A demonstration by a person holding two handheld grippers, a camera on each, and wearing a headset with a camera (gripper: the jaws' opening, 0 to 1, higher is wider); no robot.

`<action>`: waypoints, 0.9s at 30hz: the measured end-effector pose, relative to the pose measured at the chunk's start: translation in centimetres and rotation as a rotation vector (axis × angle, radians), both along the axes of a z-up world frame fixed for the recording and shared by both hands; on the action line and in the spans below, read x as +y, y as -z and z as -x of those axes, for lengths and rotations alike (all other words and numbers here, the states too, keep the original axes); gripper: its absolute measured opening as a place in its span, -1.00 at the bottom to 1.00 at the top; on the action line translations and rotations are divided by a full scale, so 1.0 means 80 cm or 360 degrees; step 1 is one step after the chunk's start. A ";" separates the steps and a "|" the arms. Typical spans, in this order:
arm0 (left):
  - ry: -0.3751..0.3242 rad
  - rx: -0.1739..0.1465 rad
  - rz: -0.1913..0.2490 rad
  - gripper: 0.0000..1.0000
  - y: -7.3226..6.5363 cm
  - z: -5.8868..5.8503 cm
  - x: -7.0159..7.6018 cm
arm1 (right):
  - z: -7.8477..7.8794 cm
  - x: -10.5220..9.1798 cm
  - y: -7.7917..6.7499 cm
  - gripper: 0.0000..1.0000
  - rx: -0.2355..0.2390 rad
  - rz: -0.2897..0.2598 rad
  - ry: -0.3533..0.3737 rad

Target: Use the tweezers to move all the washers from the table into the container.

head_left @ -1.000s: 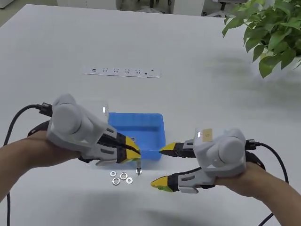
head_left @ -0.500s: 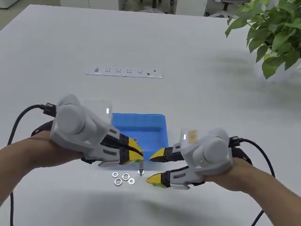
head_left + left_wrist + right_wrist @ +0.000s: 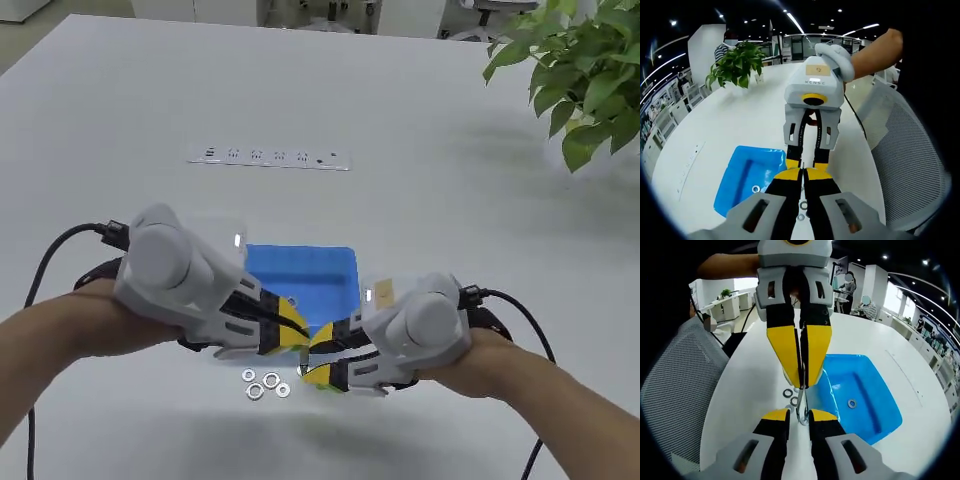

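**Tweezers passing between the two tools, with the washers waiting on the counter**

Head view: the left tool (image 3: 292, 326) and right tool (image 3: 320, 358) meet tip to tip just in front of the blue container (image 3: 300, 262). A cluster of washers (image 3: 266, 384) lies on the counter (image 3: 420, 180) just beside them. Left gripper view: the left tool's jaws are pressed together, the right tool (image 3: 806, 164) faces it with jaws slightly parted, and one washer (image 3: 756, 188) lies in the container. Right gripper view: the left tool pinches the tweezers (image 3: 803, 407), whose end sits between the right tool's narrowly spread jaws. Whether those jaws touch it I cannot tell. The step looks like securing a working hold on the tweezers. Next, the right tool needs to close squarely on them.
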State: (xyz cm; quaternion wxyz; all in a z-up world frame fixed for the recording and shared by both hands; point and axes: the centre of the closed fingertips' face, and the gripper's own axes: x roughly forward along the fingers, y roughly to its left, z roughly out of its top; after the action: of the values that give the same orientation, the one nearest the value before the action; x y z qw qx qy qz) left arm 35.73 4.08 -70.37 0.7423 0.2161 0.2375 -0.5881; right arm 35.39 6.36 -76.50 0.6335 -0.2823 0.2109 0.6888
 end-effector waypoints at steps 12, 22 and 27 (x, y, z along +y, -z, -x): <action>0.0016 0.0007 -0.0016 -0.89 0.001 -0.001 0.001 | -0.003 0.003 0.004 -0.77 -0.0035 0.0032 -0.0044; 0.0010 0.0000 -0.0035 -0.88 0.003 -0.004 0.003 | -0.005 0.003 0.004 -0.82 -0.0037 0.0030 -0.0028; 0.0009 0.0000 -0.0039 -0.88 0.003 -0.004 0.004 | -0.004 0.003 0.005 -0.82 -0.0044 0.0025 -0.0029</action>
State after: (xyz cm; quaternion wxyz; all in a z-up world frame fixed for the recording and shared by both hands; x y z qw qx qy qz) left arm 36.02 4.36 -70.60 0.7379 0.2260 0.2441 -0.5873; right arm 35.73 6.63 -76.88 0.6279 -0.2986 0.2049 0.6889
